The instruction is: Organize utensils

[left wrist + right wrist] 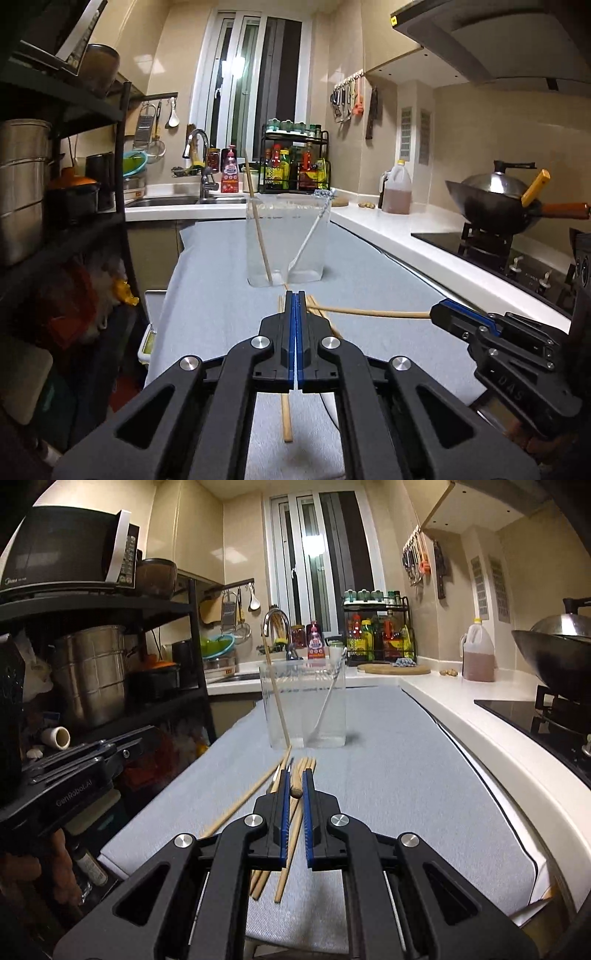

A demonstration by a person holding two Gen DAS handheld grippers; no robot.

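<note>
A clear plastic container stands on the grey cloth and holds one wooden chopstick and a white spoon; it also shows in the right wrist view. Several wooden chopsticks lie on the cloth in front of it. My left gripper is shut and empty, just above the pile. My right gripper is shut on one chopstick; in its own view the chopstick end sits between the pads.
A white counter with a stove and a wok runs along the right. An oil jug and a spice rack stand at the back. A black shelf with pots is at the left. The sink is behind.
</note>
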